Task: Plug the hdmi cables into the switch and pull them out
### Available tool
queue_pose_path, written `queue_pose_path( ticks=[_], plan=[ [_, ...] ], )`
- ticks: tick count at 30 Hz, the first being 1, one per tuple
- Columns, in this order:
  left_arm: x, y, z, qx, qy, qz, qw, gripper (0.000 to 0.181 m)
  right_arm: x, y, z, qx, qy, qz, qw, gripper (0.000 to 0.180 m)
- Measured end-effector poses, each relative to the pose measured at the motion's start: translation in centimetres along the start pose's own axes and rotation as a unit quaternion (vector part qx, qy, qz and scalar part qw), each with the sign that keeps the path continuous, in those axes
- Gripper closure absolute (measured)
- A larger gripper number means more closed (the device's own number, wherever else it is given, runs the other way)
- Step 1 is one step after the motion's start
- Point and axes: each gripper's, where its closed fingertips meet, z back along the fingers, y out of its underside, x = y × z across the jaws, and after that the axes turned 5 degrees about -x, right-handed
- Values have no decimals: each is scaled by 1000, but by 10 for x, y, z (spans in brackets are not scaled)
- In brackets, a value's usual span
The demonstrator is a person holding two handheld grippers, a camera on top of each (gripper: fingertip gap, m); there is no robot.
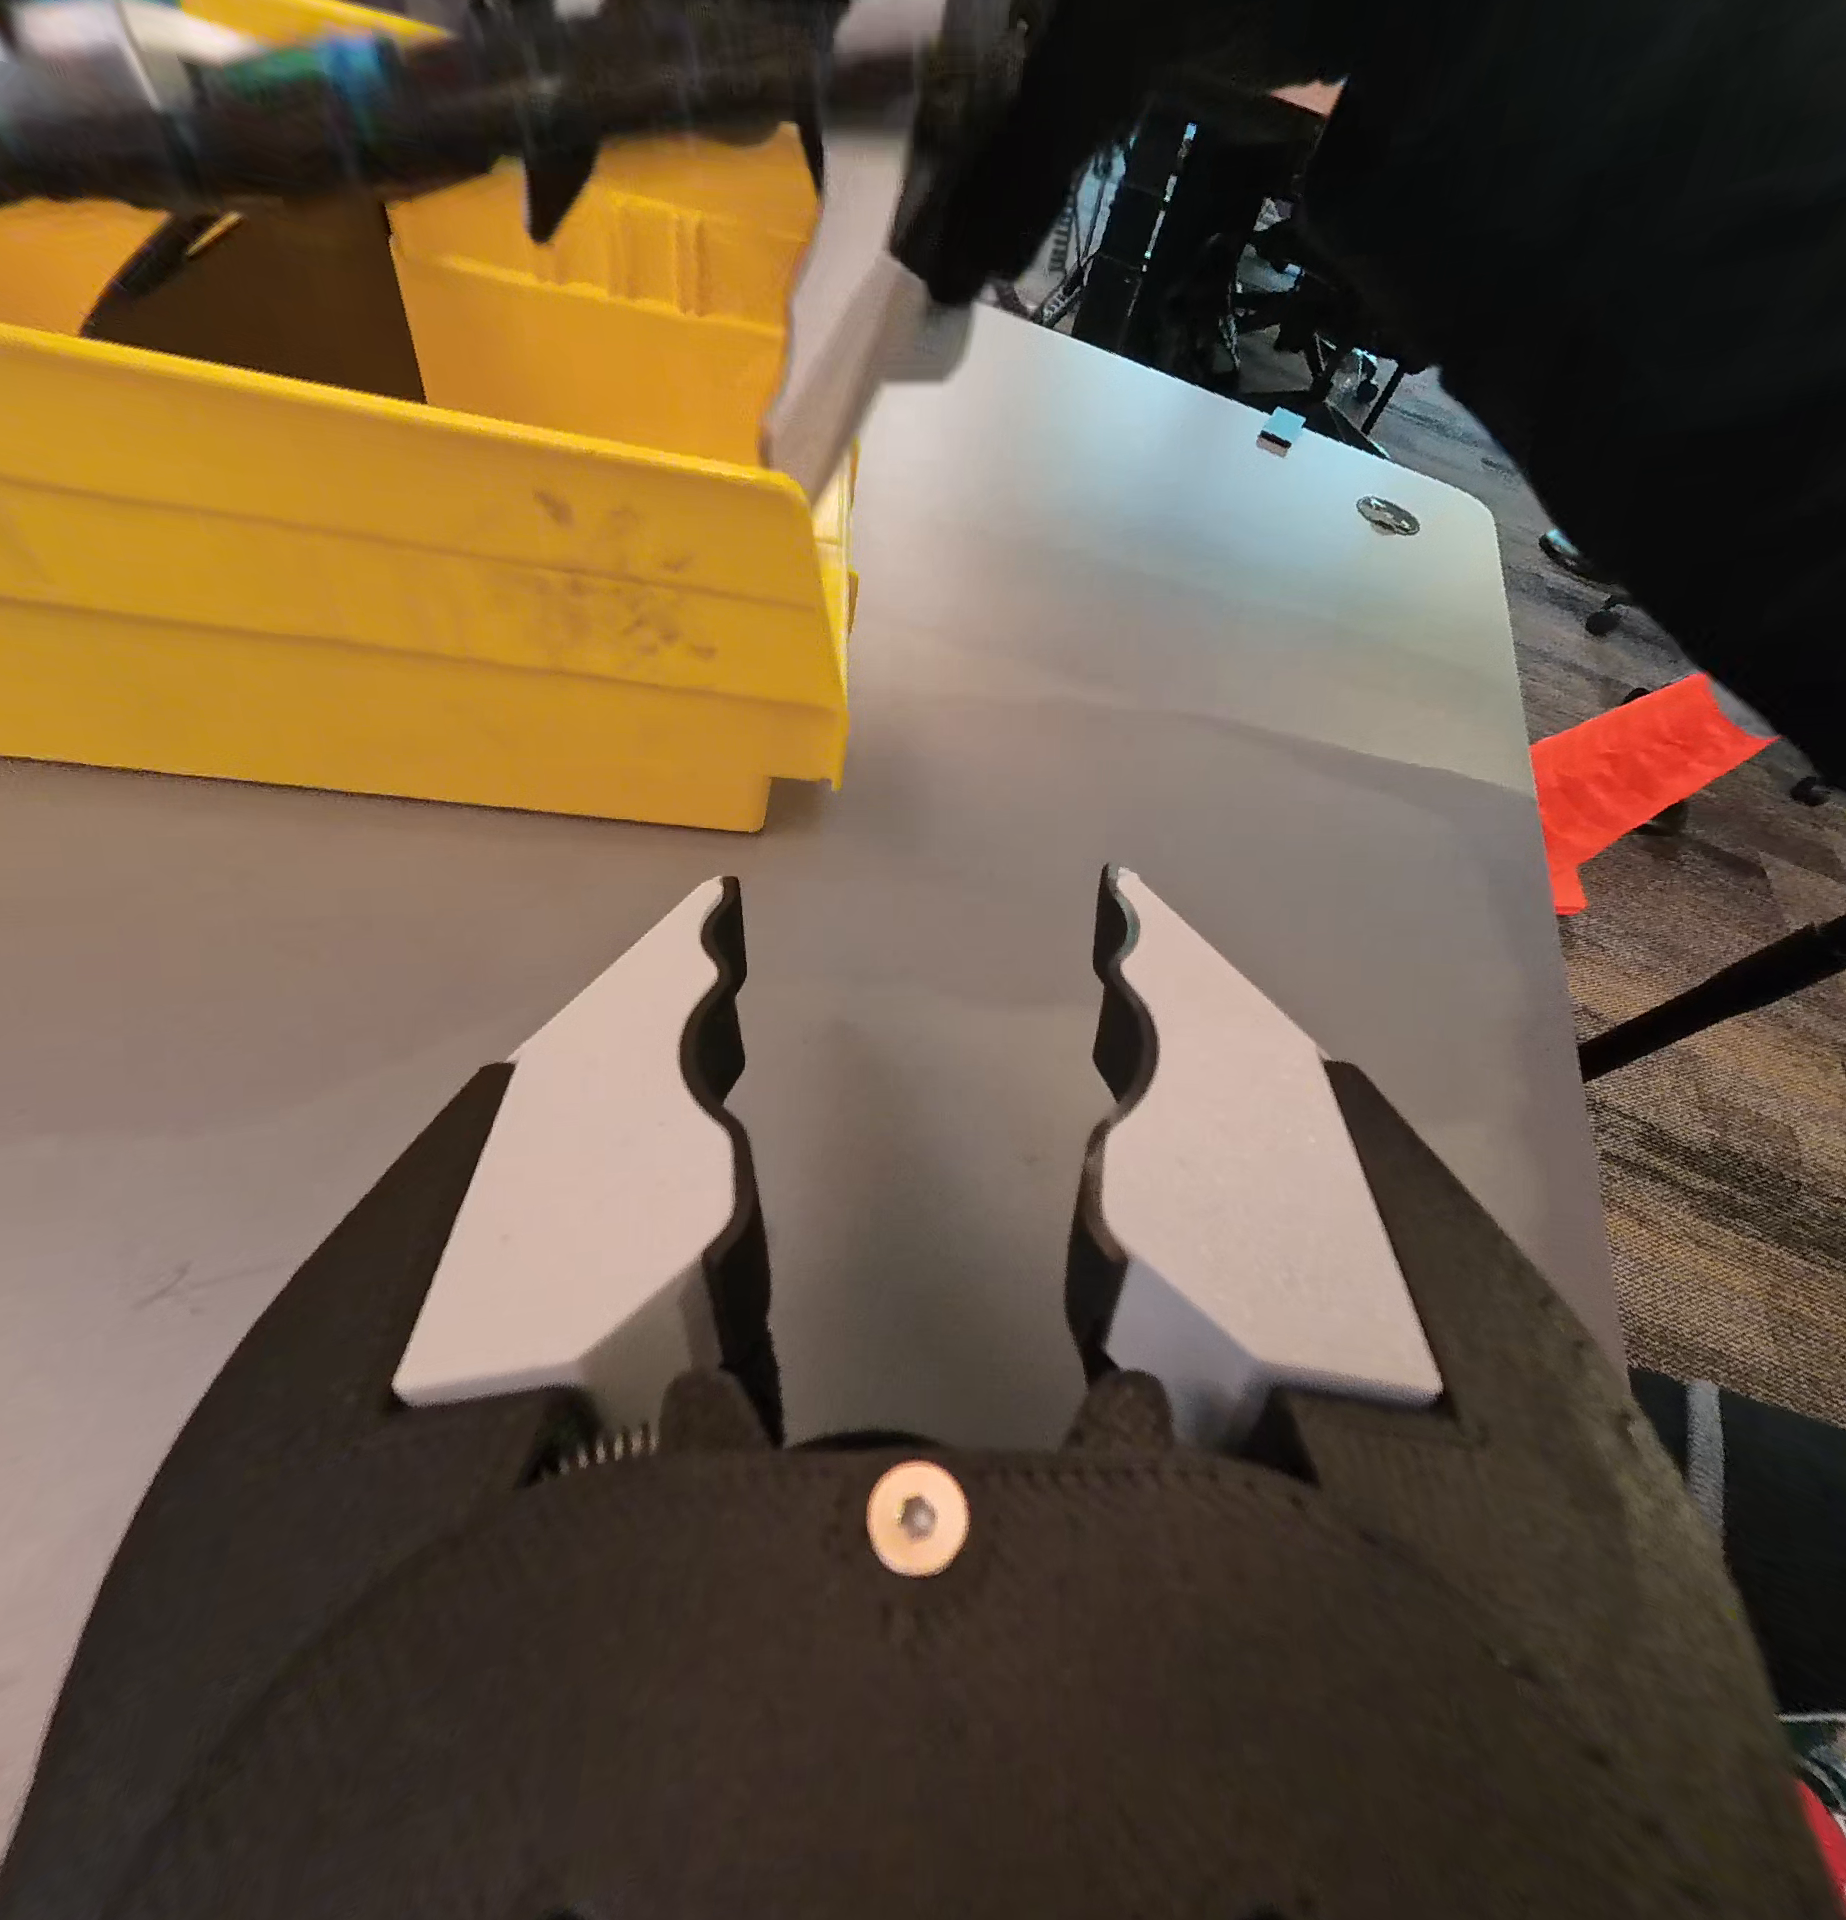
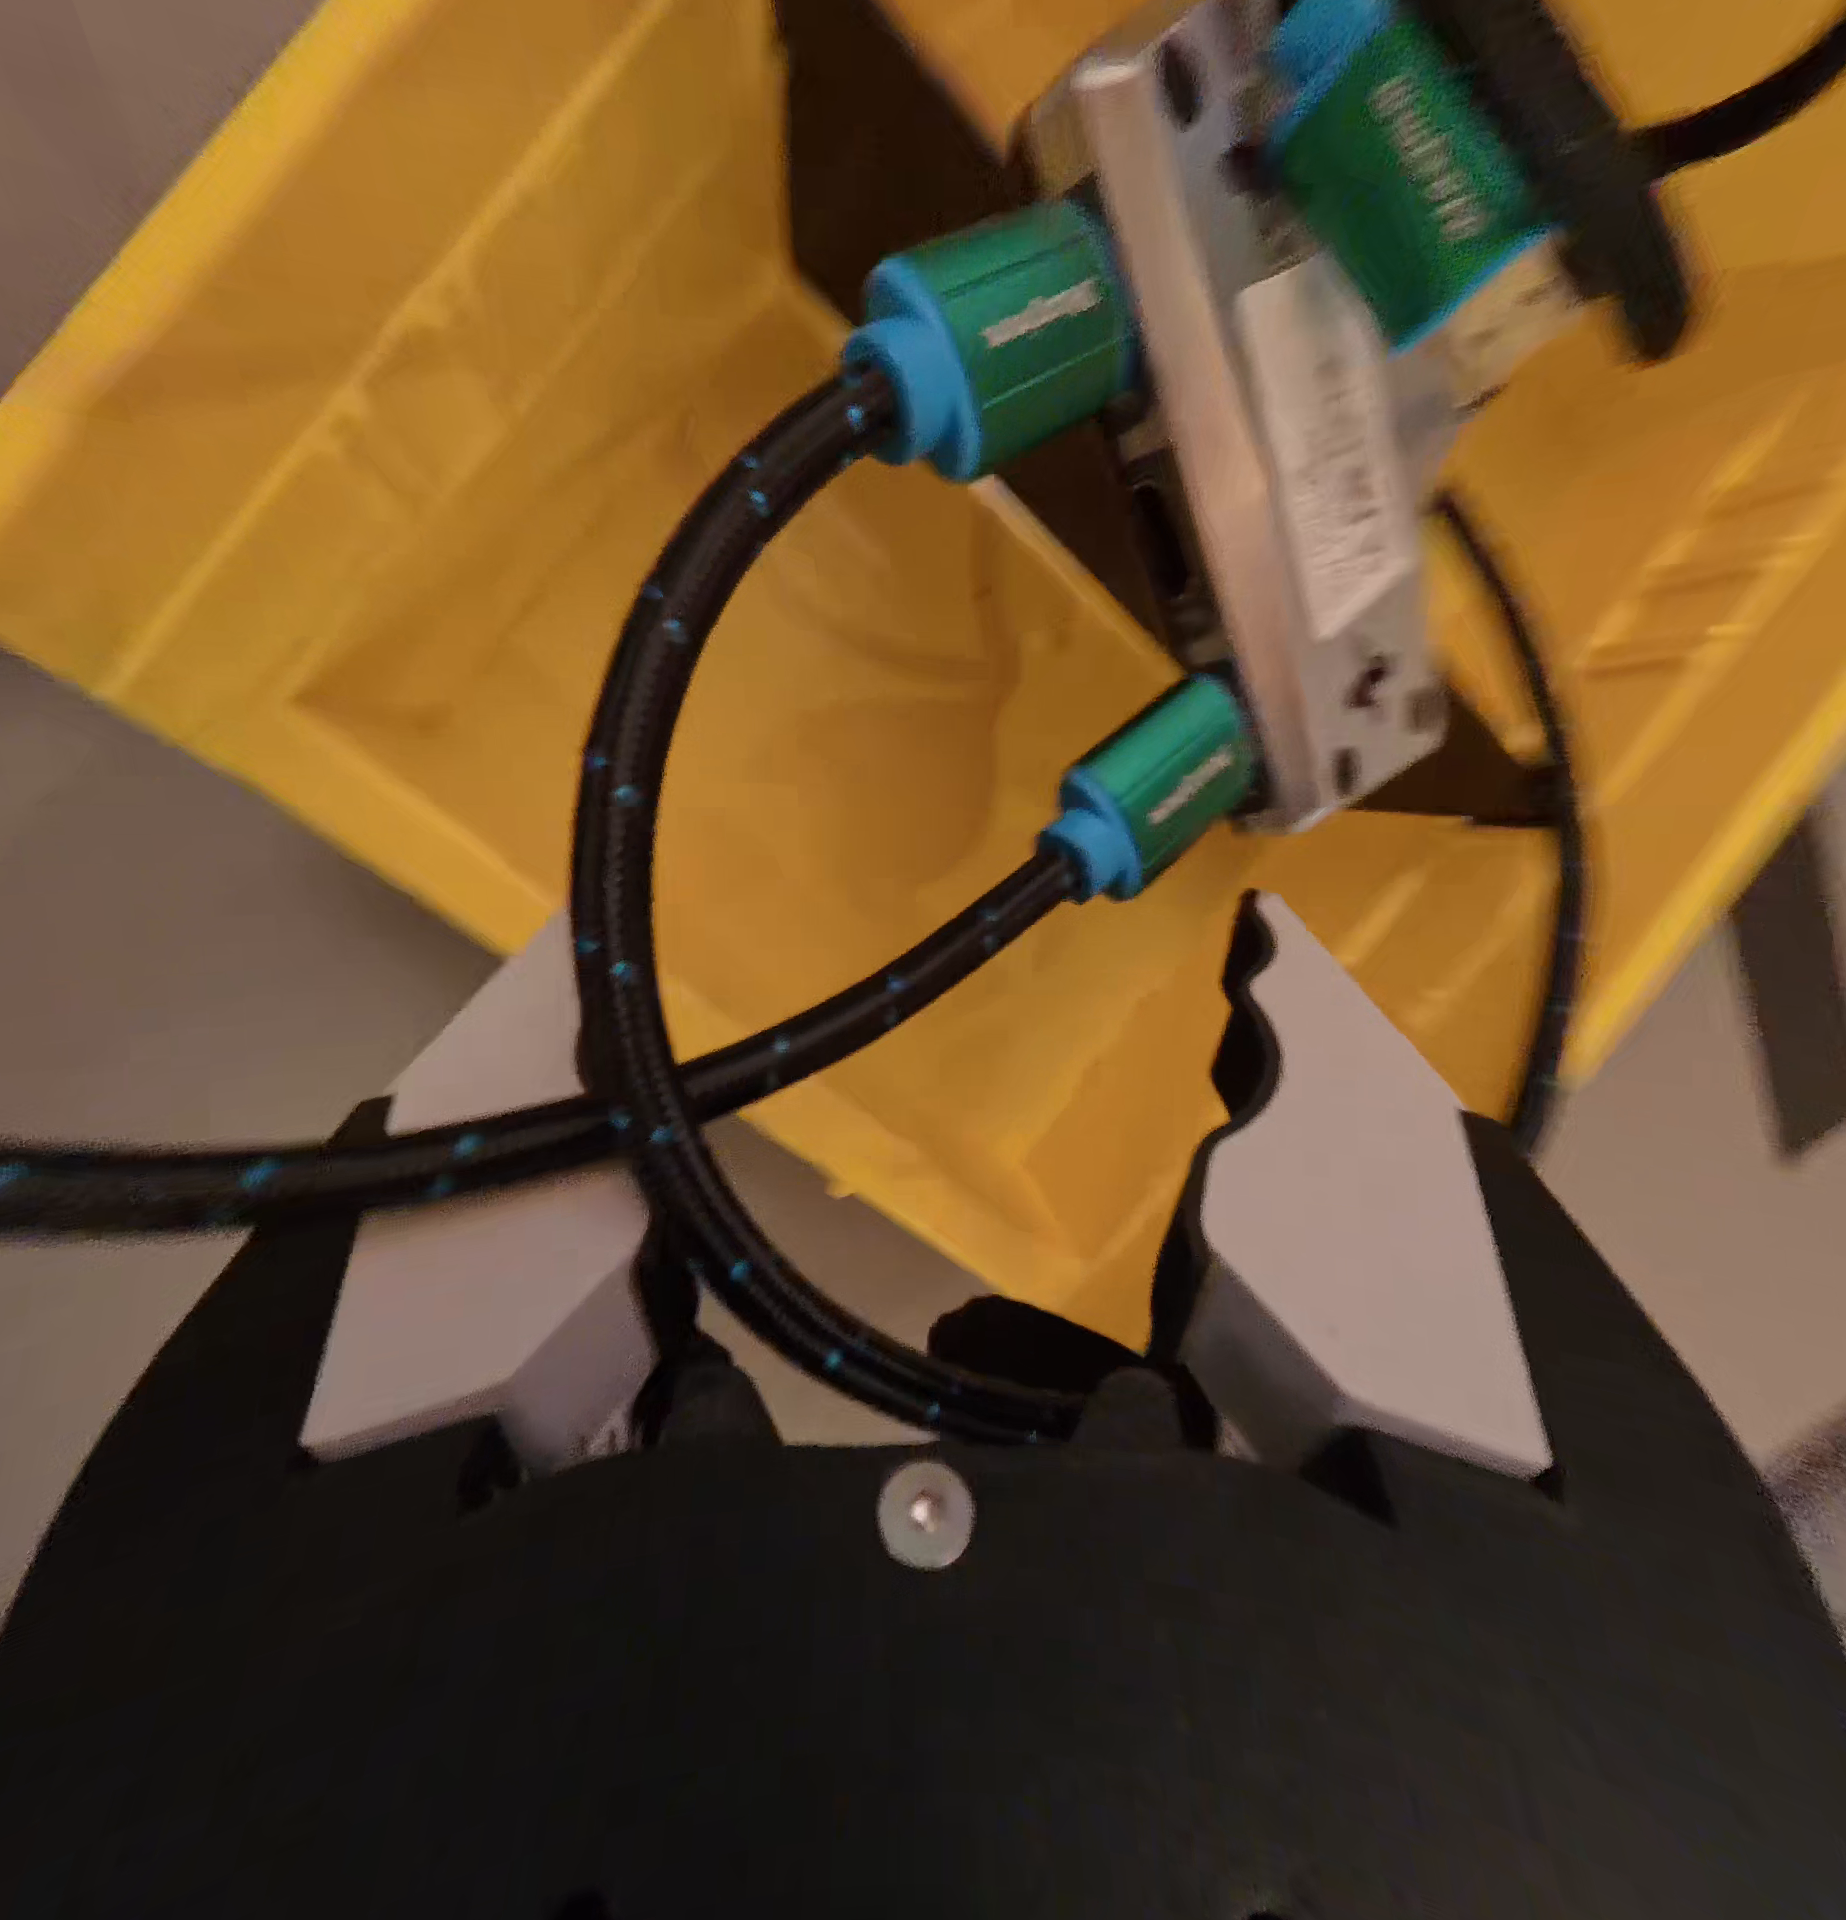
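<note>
In the right wrist view a silver HDMI switch (image 2: 1262, 416) sits blurred over a yellow bin (image 2: 379, 436). Three green and blue HDMI plugs are in it: one upper left (image 2: 1002, 332), one lower (image 2: 1158, 784), one on the far side (image 2: 1407, 197). Their black braided cables (image 2: 628, 727) loop back, cross over my right gripper's left finger and run between the jaws near their base. My right gripper (image 2: 908, 914) is open and grips nothing. My left gripper (image 1: 919, 878) is open and empty, low over the grey table (image 1: 1158, 644).
In the left wrist view the yellow bin (image 1: 379, 582) stands to the upper left. The other gripper (image 1: 950, 156) and blurred cables (image 1: 275, 114) hang above it. The table's edge runs down the right, with carpet and orange tape (image 1: 1625, 769) beyond.
</note>
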Motion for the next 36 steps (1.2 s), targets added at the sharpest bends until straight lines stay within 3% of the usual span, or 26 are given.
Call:
queue_pose_path(
  ticks=[3, 4, 7, 11, 13, 15, 17, 18, 24, 30, 33, 36],
  plan=[
    [0, 0, 0, 0, 0, 0, 1000, 115, 18, 14, -3, 29, -42, 8, 999, 37],
    [0, 0, 0, 0, 0, 0, 1000, 115, 18, 17, -1, 36, -36, 22, 998, 36],
    [0, 0, 0, 0, 0, 0, 1000, 115, 40, 9, 6, -7, -88, 2, 996, 46],
    [0, 0, 0, 1, 0, 0, 1000, 115, 59, 34, -3, 12, -106, 21, 994, 53],
    [0, 1, 0, 3, 1, -1, 1000, 117, 68, 51, -8, 27, -105, 30, 994, 73],
    [-1, 1, 0, 2, 3, -3, 1000, 120, 66, 53, -8, 15, -74, 25, 997, 82],
    [-2, 1, 0, 3, 5, -3, 1000, 123, 69, 59, 0, 19, -60, 20, 998, 119],
    [-3, 0, 0, 1, 7, -4, 1000, 123, 74, 62, 3, 20, -66, 17, 998, 127],
    [-14, -4, 5, -17, 40, -5, 999, 122, 97, 98, 25, 41, -62, -20, 997, 127],
    [-4, -6, 15, -32, 18, 11, 999, 124, 148, 137, 58, 79, -95, -76, 989, 130],
    [0, -8, 22, -42, 13, 24, 999, 124, 173, 155, 75, 108, -101, -64, 987, 137],
    [0, -8, 22, -42, 18, 29, 999, 124, 186, 149, 89, 73, -95, -55, 991, 147]
  ],
)
